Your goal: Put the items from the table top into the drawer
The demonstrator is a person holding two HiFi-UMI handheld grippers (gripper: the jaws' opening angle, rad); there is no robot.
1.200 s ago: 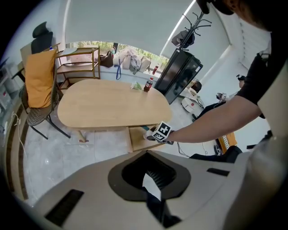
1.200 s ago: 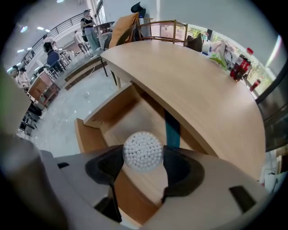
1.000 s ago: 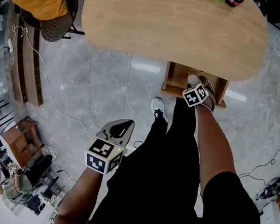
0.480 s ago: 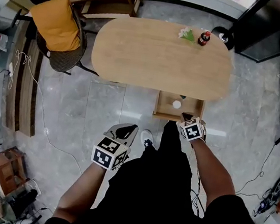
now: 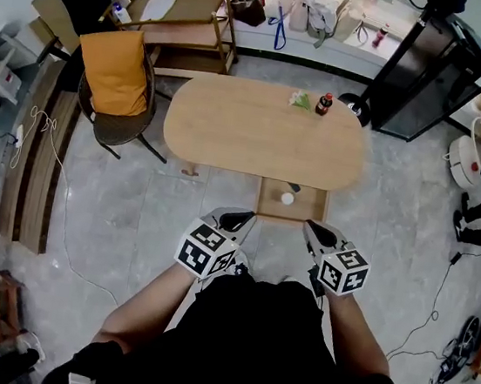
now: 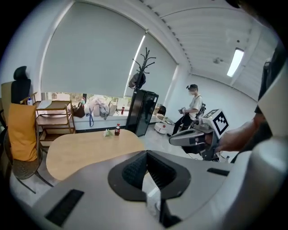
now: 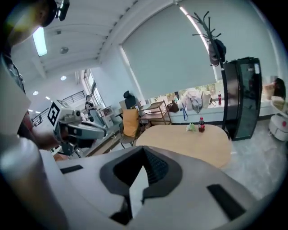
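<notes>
Head view, looking steeply down: oval counter (image 5: 257, 132) in mid-floor, mostly bare. Open drawer (image 5: 307, 209) pulled out under its near edge, toward the person, presumably kept open to take more items. Inside, a small white item (image 5: 287, 198) and a smaller dark one (image 5: 295, 187) behind it; cannot tell what either is. At the far edge of the counter, well apart from the drawer, a red-capped bottle (image 5: 324, 104) standing upright, with a green-and-white bundle (image 5: 300, 100) just beside it on its left. Judged from that: part done, two items yet to move.

Left gripper (image 5: 239, 219) and right gripper (image 5: 314, 230) held side by side over the floor, just short of the drawer front, both aimed forward and somewhat down toward the counter. Likely a pause between trips, with neither in reach of bottle or bundle. In the left gripper view, jaws together, ribbed pads meeting at a point, nothing between them. Same in the right gripper view: jaws fully closed, pads touching, empty. Touching nothing, either one. Will need opening before any grasp at the far edge. Bottle tall and narrow, so probably easy to tip if nudged.
</notes>
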